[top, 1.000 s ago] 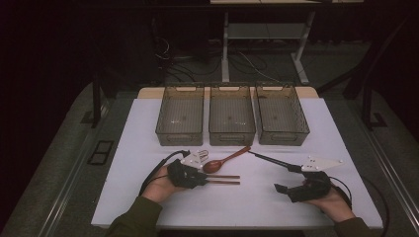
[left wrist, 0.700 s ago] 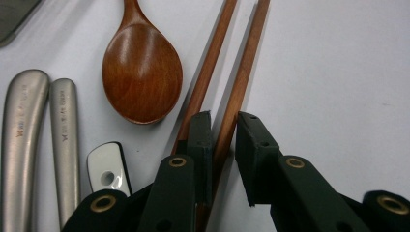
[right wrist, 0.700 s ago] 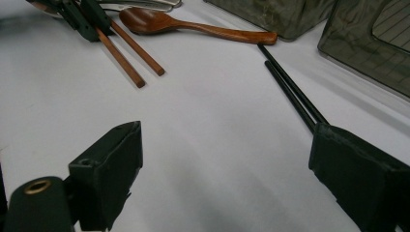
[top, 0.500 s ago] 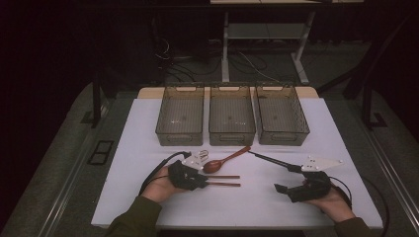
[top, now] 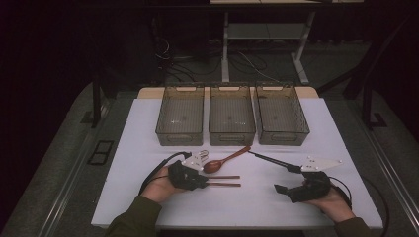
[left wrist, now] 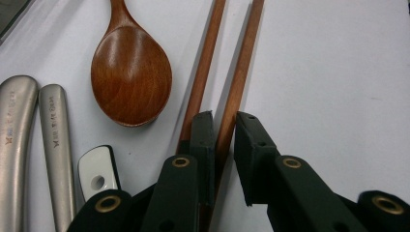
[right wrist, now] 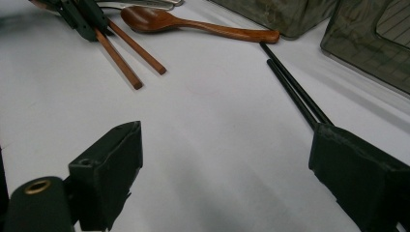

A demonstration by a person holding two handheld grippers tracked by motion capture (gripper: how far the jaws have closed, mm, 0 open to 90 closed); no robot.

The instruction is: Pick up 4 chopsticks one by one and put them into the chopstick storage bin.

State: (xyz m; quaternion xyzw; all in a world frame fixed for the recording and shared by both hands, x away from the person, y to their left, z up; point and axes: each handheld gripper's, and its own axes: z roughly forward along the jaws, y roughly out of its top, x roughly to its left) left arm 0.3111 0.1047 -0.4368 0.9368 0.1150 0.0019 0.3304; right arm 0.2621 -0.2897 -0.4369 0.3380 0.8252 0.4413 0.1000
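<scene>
Two brown chopsticks [top: 225, 180] [left wrist: 237, 87] lie side by side on the white table. My left gripper [top: 203, 183] [left wrist: 225, 118] is at their near ends. Its jaws have just been closing a little, and they pinch the right-hand chopstick while the other runs under the left jaw. A wooden spoon [top: 227, 159] [left wrist: 130, 77] lies just beyond. My right gripper [top: 289, 178] [right wrist: 225, 133] rests open on the table at the right, nothing between its jaws. One jaw sits at the end of two black chopsticks [top: 269, 159] [right wrist: 290, 87].
Three smoky clear bins [top: 179, 138] [top: 231, 137] [top: 284, 137] stand in a row behind the utensils. Two metal handles [left wrist: 29, 135] and a white handle tip [left wrist: 96, 174] lie left of the spoon. A bare stretch of the white table [top: 148, 148] lies at the left.
</scene>
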